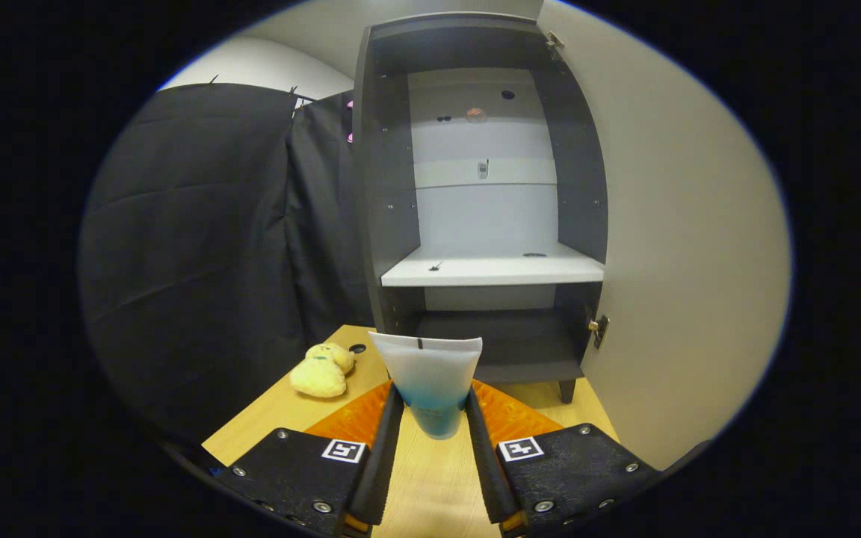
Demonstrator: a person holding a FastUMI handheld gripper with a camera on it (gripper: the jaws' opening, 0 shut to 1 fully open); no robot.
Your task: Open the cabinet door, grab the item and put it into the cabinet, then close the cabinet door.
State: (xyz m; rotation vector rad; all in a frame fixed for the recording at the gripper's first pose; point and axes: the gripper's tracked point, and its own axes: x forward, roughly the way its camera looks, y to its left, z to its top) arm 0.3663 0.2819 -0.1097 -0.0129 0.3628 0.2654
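A white and blue squeeze tube [430, 381] stands upright between my two fingers, crimped end up. My gripper [434, 411] is shut on the tube, both pads pressing its sides, above the wooden table [430, 486]. Beyond the fingers stands a dark grey cabinet [386, 187] with its door [684, 246] swung wide open to the right. Inside, a white shelf [490, 270] sits at mid height and a dark bottom shelf [513, 347] lies just behind the tube's top.
A yellow plush toy [322, 370] lies on the table to the left of the fingers, near the cabinet's left foot. Black cloth [199, 246] hangs along the left side. The open door closes off the right side.
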